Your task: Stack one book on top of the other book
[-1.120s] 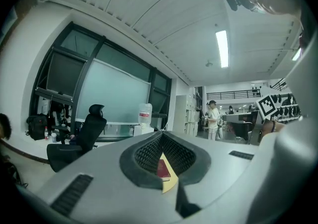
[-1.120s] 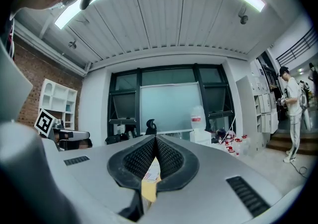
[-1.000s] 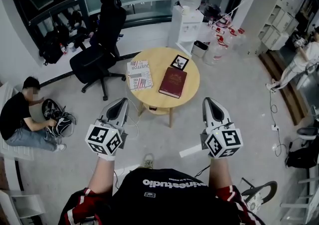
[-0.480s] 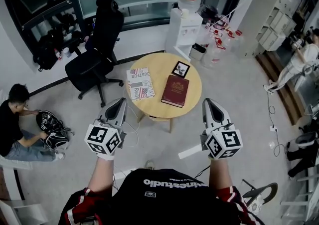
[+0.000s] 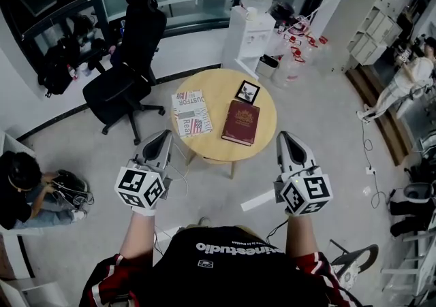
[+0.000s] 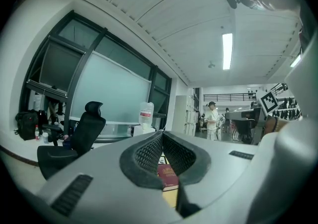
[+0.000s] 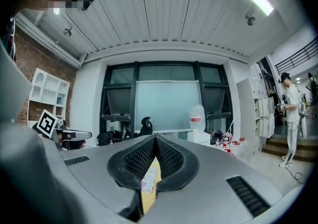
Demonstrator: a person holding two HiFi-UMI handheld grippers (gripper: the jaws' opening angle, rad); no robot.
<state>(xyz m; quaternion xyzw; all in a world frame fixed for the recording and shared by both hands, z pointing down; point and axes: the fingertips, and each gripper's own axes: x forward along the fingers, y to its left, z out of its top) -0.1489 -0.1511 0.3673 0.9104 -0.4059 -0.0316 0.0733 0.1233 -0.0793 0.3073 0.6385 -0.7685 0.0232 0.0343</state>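
Ahead, two books lie flat and apart on one round wooden table [image 5: 219,150]: a dark red hardcover [image 5: 240,122] on the right and a red-and-white paperback [image 5: 191,113] on the left, with one small black-framed picture [image 5: 247,91] toward the far edge. The left gripper [image 5: 163,138] and right gripper [image 5: 285,139] point level from the table's near side, each with jaws closed together and gripping nothing.

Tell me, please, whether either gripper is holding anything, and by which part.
Nothing is held: the left gripper and right gripper are both shut and empty, short of the round wooden table where the dark red hardcover book lies.
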